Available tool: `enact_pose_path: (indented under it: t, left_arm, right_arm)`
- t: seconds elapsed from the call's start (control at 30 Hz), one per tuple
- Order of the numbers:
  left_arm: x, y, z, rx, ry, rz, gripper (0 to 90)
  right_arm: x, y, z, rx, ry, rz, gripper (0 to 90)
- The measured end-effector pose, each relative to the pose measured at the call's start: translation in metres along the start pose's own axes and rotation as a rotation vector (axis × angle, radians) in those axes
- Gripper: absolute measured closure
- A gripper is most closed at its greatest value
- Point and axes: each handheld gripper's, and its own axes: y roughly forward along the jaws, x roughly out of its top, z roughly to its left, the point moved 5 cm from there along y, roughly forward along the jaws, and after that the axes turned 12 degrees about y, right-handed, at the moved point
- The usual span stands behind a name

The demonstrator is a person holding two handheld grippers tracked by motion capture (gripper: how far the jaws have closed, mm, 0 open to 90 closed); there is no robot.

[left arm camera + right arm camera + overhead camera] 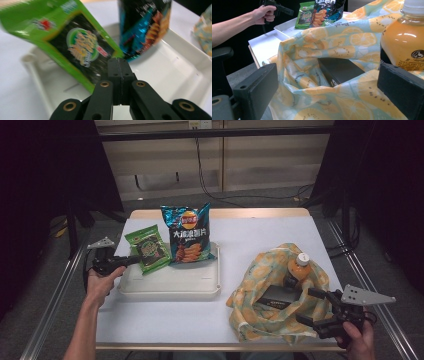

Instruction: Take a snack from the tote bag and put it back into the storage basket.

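A green snack bag (147, 249) (75, 42) leans tilted in the white tray (170, 287), beside a blue chips bag (187, 235) (142, 27). My left gripper (136, 260) (118, 61) reaches in from the tray's left, and its jaws are pressed together on the lower edge of the green bag. At the right, a fruit-print cloth bag (260, 270) (337, 47) lies open, holding an orange juice bottle (299, 266) (404, 42) and a black box (277, 296) (339, 68). My right gripper (306, 306) (328, 92) stands open at the cloth bag's near right edge, gripping nothing.
The tray sits on a white table (165, 325) with its front edge near my arms. In the right gripper view, the other hand holds its gripper (287, 11) far off by the green bag (304, 15). Metal rails run along both sides of the table.
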Motion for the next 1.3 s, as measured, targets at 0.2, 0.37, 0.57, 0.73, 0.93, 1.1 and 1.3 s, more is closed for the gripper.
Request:
enact_pose_path:
  t: [0.2, 0.37, 0.57, 0.73, 0.93, 1.1, 1.3]
  left_arm:
    - [-0.006, 0.016, -0.006, -0.015, 0.02, 0.109, 90.0]
    - [-0.01, 0.023, -0.007, -0.019, 0.039, 0.183, 90.0]
    - [-0.015, 0.032, -0.004, -0.016, 0.046, 0.263, 90.0]
    - [-0.014, 0.043, -0.002, -0.009, 0.048, 0.306, 90.0]
    - [-0.012, 0.048, 0.006, 0.036, 0.033, 0.34, 90.0]
    - [-0.014, 0.049, 0.014, 0.072, 0.014, 0.362, 90.0]
    - [-0.015, 0.05, 0.021, 0.089, -0.012, 0.365, 90.0]
  right_arm:
    - [0.0, 0.001, 0.0, 0.002, -0.002, -0.002, 2.9]
    - [0.0, 0.001, 0.0, 0.005, 0.0, -0.001, 2.8]
    - [0.0, 0.001, -0.001, 0.004, 0.007, -0.002, 2.7]
    - [0.0, 0.002, -0.001, 0.004, 0.006, 0.001, 2.7]
    - [0.0, 0.002, -0.001, 0.005, 0.004, 0.002, 2.7]
    - [0.0, 0.001, -0.001, 0.002, 0.004, 0.001, 2.7]
    - [0.0, 0.001, -0.001, 0.004, 0.005, 0.002, 2.7]
